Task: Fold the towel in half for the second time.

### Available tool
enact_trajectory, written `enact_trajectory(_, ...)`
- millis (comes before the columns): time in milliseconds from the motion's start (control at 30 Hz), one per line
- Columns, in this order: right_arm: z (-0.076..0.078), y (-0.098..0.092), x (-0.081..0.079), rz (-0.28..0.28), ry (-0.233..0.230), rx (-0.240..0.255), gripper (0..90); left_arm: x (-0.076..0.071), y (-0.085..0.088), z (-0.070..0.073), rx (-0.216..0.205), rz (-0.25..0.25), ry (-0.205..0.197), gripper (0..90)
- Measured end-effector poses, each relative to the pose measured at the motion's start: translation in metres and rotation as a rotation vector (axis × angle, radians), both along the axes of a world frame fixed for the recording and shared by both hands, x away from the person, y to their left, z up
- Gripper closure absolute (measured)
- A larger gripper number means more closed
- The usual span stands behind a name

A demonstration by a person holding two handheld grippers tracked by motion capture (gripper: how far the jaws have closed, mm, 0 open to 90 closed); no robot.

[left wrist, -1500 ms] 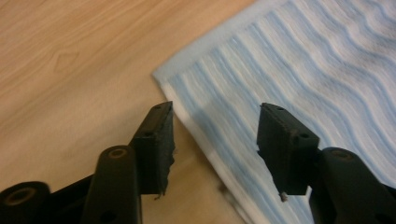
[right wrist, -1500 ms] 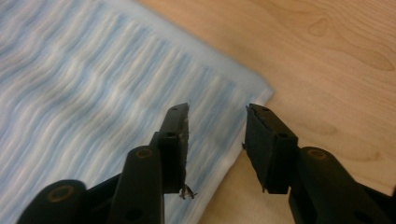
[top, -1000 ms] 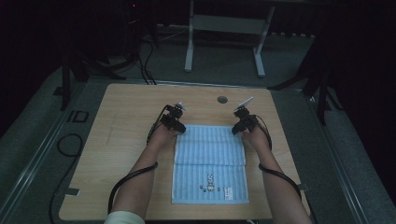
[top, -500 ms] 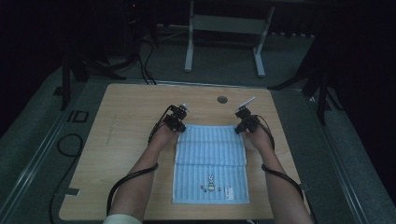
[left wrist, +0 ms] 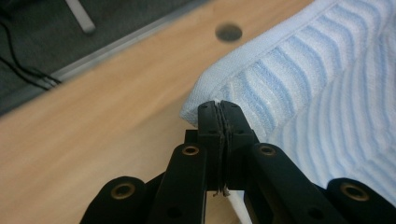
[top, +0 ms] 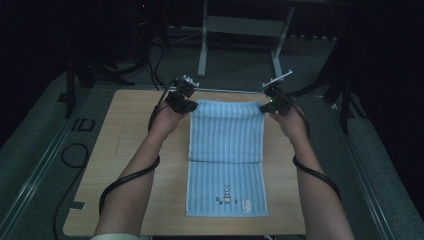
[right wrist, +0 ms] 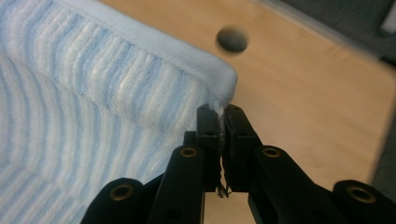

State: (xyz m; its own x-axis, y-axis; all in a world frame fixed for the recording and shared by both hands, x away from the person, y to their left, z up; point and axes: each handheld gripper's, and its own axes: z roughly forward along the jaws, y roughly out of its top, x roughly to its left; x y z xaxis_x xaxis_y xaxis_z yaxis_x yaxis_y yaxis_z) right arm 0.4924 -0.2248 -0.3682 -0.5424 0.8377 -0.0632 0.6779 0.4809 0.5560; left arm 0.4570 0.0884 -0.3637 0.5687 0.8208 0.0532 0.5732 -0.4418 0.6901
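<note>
near edge of the towel (top: pixel 226 192) lies flat on the table (top: pixel 125 150), its small printed figure toward the person. the far half now hangs in the air between the 2 grippers; a second ago the whole towel lay flat with both grippers down at its far corners. left gripper (top: pixel 186 103) is clenched on the far left corner, right gripper (top: pixel 270 106) on the far right corner. in the gripper views, cloth is nipped between each pair of pads (left wrist: pixel 218 122) (right wrist: pixel 219 125).

reading: the grasp is done and the lift has begun, likely a fold toward the person.

hard to make out: the print is too small to read. the raised half covers the table behind it. the dark hole (left wrist: pixel 229 32) in the tabletop is blurred. beyond the table the room is too dim for detail.
</note>
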Motion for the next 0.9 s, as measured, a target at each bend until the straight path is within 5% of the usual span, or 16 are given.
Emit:
enact_trajectory(100, 0.026, 0.0, -0.002, 0.005, -0.066, 0.018, 85.9, -0.004, 0.003, 0.018, -0.015, 0.006, -0.053, 87.6)
enact_trajectory(200, 0.04, 0.002, -0.005, 0.023, -0.102, -0.013, 85.9, -0.008, 0.005, 0.028, -0.025, 0.004, -0.081, 87.5)
enact_trajectory(400, 0.052, -0.001, -0.021, 0.044, -0.158, 0.013, 85.8, -0.022, 0.007, 0.029, -0.038, -0.017, -0.089, 87.4)
enact_trajectory(700, -0.001, -0.013, -0.064, 0.152, -0.1, 0.008, 85.8, -0.06, 0.015, -0.025, -0.112, -0.125, -0.008, 87.4)
enact_trajectory(900, -0.04, -0.023, -0.101, 0.213, -0.065, 0.039, 85.8, -0.091, 0.016, -0.062, -0.109, -0.174, 0.065, 87.4)
